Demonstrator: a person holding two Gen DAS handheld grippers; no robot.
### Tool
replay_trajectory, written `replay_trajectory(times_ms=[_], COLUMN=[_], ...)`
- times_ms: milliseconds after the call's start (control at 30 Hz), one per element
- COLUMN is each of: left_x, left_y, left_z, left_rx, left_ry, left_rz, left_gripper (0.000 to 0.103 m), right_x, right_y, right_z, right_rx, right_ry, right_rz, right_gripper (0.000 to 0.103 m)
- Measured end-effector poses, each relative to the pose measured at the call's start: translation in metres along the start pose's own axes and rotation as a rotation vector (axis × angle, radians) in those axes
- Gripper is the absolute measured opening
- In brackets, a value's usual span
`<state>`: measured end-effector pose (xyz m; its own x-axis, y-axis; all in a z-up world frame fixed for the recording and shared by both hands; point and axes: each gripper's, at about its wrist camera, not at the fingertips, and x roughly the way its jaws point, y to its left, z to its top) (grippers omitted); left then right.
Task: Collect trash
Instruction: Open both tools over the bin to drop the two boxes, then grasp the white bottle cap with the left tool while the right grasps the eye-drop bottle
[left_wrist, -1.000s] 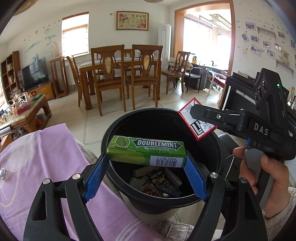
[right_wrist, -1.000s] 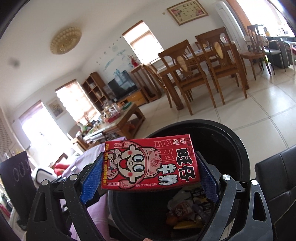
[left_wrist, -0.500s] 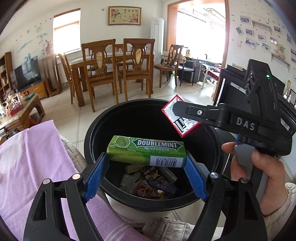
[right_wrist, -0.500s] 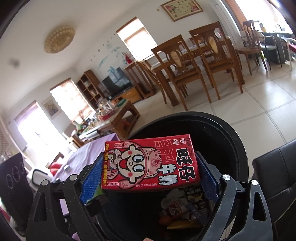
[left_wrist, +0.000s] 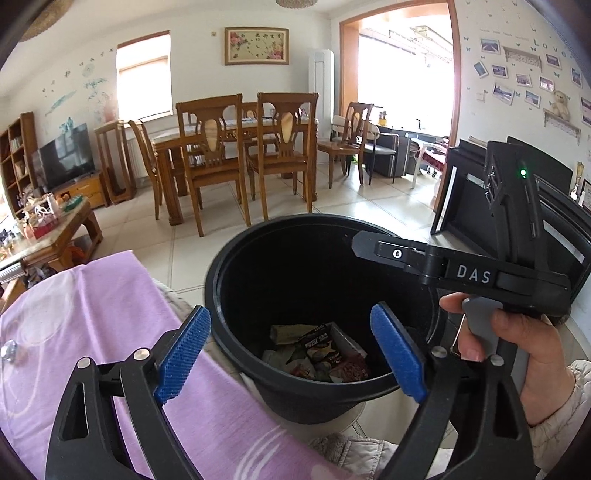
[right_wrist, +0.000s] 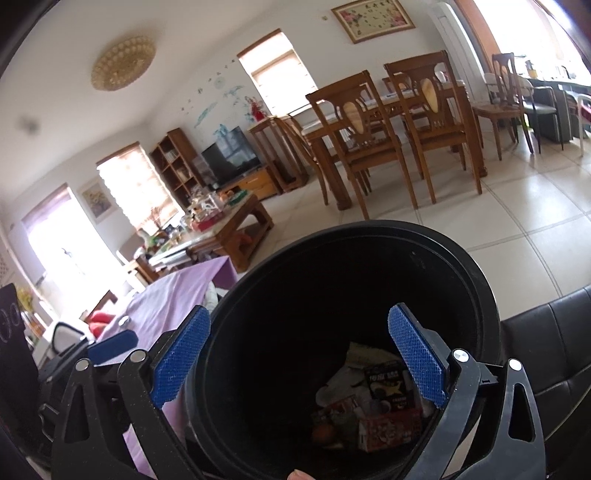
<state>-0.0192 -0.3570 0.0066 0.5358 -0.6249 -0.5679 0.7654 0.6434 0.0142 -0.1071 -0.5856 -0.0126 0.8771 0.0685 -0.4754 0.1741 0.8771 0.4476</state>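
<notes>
Left wrist view: the left gripper (left_wrist: 290, 349) is hanging over the near rim of the black bin (left_wrist: 258, 251), which is filling the centre and lower middle of the frame; its jaws are opening wide and nothing is lying between the blue pads (left_wrist: 183, 349). The trash (left_wrist: 317, 356), a heap of wrappers and small cartons, is resting on the bin floor. The right gripper (left_wrist: 369, 245) is reaching in from the right edge, gripped by a hand (left_wrist: 517, 343), its tip over the bin mouth. A purple cloth (left_wrist: 92, 314) is covering the lower left. Right wrist view: the right gripper (right_wrist: 297, 358) is likewise opening wide and carrying nothing, its pads straddling the bin (right_wrist: 369, 236) in the lower centre; the trash (right_wrist: 373, 406) is lying at lower right of the bin's interior, a red carton among it. Judgement: the release appears complete on both sides. To finish well, both grippers should be lifting clear without striking the rim or each other, the jaws remaining apart, before moving towards any further litter, none of which is visible here.
</notes>
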Motion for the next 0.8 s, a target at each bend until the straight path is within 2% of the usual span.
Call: replay_trajectory(times_ms=[67, 267, 467, 600, 800], left_x=[-0.007, -0.03, -0.057, -0.082, -0.116], left_y=[0.006, 0.037, 0.081, 0.122, 0.189], left_z=[-0.001, -0.012, -0.03, -0.054, -0.094], left_rx=[-0.006, -0.061, -0.129, -0.209, -0.329], left_ry=[-0.012, -0.033, -0.042, -0.038, 0.023], left_rz=[0.016, 0.052, 0.106, 0.159, 0.306], left_gripper=[0.093, 0.094, 0.094, 0.094, 0.094], right_x=[0.002, 0.01, 0.03, 0.048, 0.083], right_y=[0.004, 0.04, 0.097, 0.136, 0.203], right_z=[0.002, 0.002, -0.004, -0.012, -0.032], right_rx=[-0.007, -0.051, -0.119, -0.159, -0.232], right_ry=[0.005, 0.013, 0.041, 0.069, 0.137], right_rz=[0.007, 0.031, 0.084, 0.121, 0.191], right_gripper=[0.096, 0.096, 0.096, 0.096, 0.096])
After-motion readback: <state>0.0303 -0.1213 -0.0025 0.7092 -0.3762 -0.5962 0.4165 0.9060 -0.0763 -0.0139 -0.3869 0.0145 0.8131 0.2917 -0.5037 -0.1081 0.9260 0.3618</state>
